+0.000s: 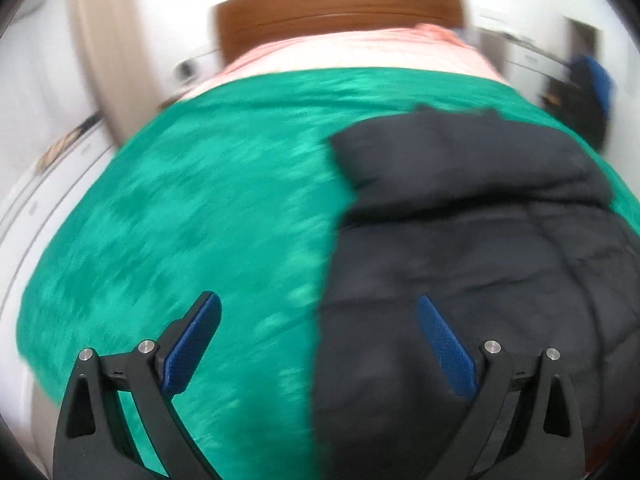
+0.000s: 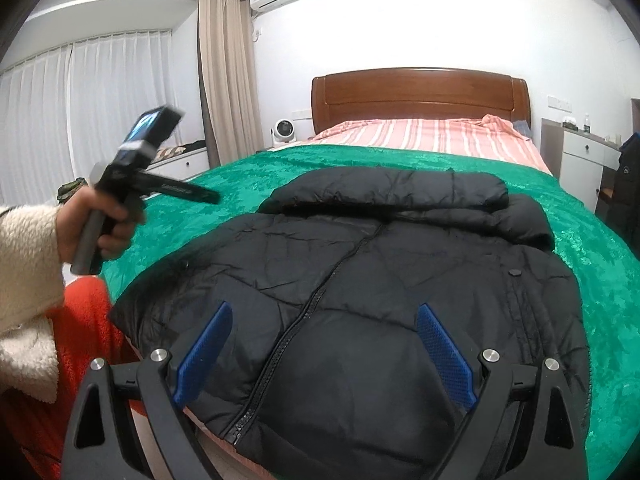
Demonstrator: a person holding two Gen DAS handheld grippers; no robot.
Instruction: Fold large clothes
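Left wrist view first, and it's pretty smeared with blur. The left gripper [image 1: 319, 354] hangs above the near edge of the bed with its jaws spread wide and nothing between them. Below it, the black puffer jacket [image 1: 480, 260] fills the right half of the shot, lying on the green blanket [image 1: 180, 208]. Past that you can make out the pink striped sheet [image 1: 360, 50] and the wooden headboard [image 1: 340, 12], but not much else is sharp enough to call.

Right wrist view is way cleaner. The right gripper [image 2: 325, 354] is also wide open and empty, sitting over the jacket's hem end. The jacket lies front up, zipper [image 2: 312, 308] closed, hood [image 2: 384, 192] flopped toward the headboard, and the near edge droops a bit off the bed. Both sleeves look already tucked in, though I can't see exactly how. Off to the left, the person's left hand [image 2: 94, 228] holds the other tool up in the air, well clear of the fabric.

So my guess: sides are done, and the body plus hood are left to fold over.
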